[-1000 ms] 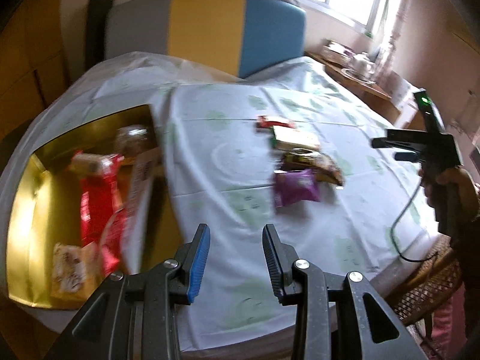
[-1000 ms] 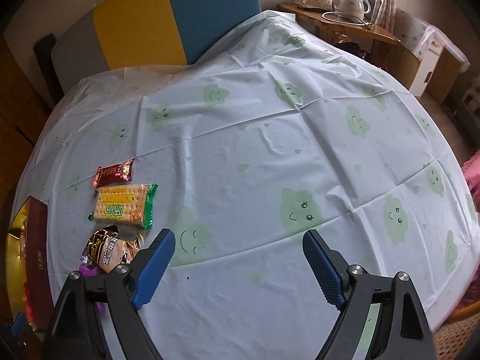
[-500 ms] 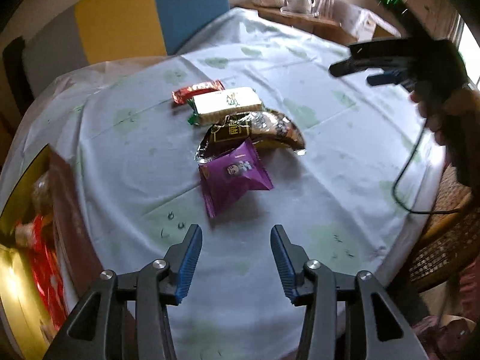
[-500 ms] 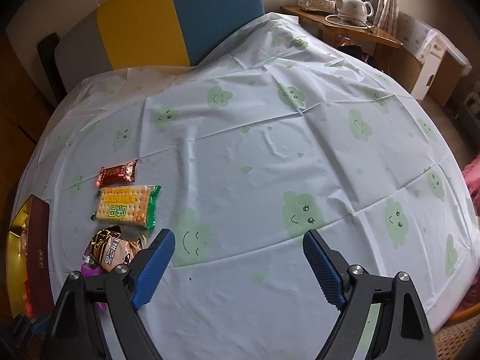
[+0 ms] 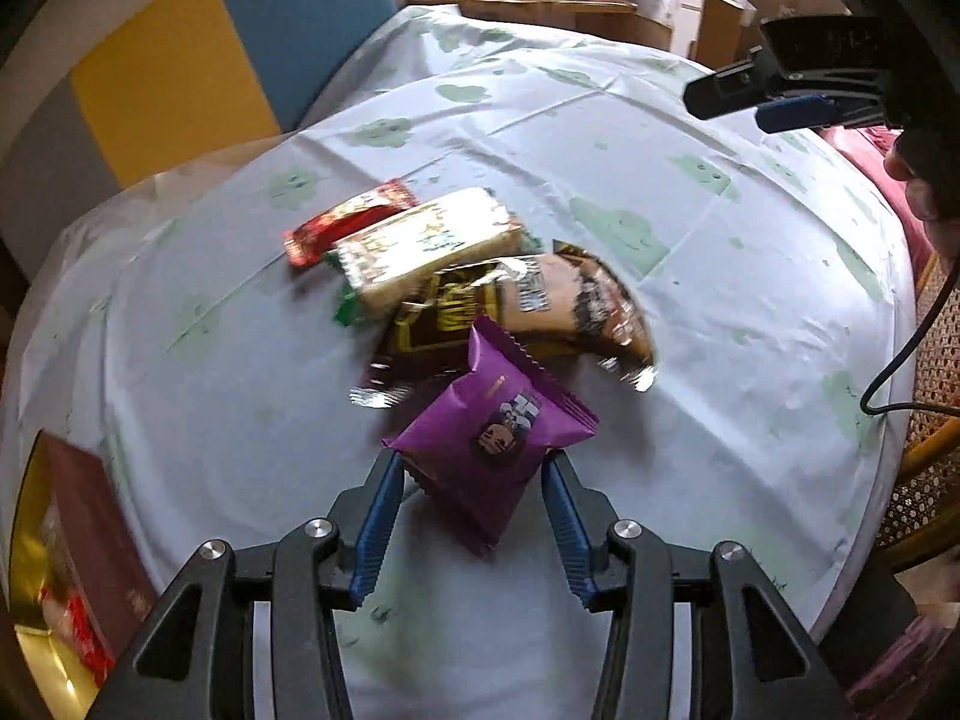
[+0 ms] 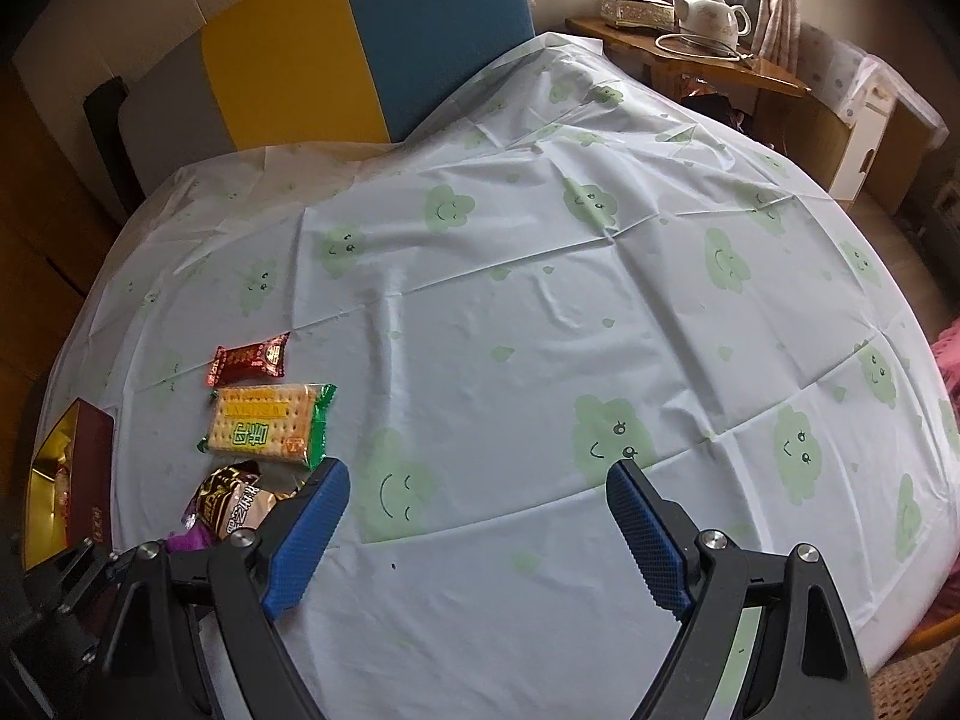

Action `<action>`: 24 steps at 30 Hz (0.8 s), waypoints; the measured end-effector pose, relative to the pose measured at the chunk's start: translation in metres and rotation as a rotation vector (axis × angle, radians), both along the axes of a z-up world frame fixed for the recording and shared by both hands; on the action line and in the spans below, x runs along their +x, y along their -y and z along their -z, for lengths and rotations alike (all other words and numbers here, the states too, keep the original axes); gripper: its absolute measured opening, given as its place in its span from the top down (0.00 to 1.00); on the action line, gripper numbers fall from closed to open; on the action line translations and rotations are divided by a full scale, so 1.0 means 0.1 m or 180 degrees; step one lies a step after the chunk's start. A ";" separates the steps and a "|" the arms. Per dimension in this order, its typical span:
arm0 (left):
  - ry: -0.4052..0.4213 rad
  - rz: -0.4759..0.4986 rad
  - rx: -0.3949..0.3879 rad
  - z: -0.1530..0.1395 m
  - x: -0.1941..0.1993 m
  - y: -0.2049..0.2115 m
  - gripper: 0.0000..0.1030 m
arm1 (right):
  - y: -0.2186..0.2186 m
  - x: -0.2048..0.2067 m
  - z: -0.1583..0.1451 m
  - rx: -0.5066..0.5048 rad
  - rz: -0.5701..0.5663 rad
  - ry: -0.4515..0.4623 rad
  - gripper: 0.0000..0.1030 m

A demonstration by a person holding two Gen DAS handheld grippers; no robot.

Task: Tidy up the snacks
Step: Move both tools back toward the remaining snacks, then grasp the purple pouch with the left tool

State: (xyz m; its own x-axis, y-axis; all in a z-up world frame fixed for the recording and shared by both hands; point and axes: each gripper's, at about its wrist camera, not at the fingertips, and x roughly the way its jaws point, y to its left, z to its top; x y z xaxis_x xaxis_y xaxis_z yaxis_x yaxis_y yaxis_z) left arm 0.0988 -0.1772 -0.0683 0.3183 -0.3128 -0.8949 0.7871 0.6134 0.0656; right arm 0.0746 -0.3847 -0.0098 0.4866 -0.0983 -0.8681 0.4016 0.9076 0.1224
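A purple snack packet (image 5: 492, 438) lies on the tablecloth, and my left gripper (image 5: 469, 462) stands open around its near half; the pads do not visibly press it. Behind it lie a brown foil packet (image 5: 540, 300), a cracker pack (image 5: 420, 246) and a red bar (image 5: 354, 222). A gold-lined box (image 5: 36, 540) holding snacks sits at the table's left edge. My right gripper (image 6: 477, 474) hangs wide open over bare cloth, with the red bar (image 6: 249, 357), cracker pack (image 6: 270, 423) and brown packet (image 6: 240, 501) to its left. The right gripper (image 5: 726, 102) also shows at the upper right of the left wrist view.
The round table wears a white cloth with green smiley clouds (image 6: 606, 432). A chair back in grey, yellow and blue (image 6: 360, 42) stands behind it. A wooden side table with a teapot (image 6: 714, 15) is at the back right. A wicker seat (image 5: 924, 480) and a black cable (image 5: 900, 360) are at the right.
My left gripper swung right from over the gold box to the snack pile and sank; its jaws widened, and the purple packet now lies between them. The right gripper stayed still.
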 end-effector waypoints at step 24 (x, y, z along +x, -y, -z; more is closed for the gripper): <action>-0.0500 -0.0270 -0.0745 -0.08 -0.05 -0.20 0.61 | -0.03 0.01 0.00 -0.0053 -0.0067 -0.0009 0.14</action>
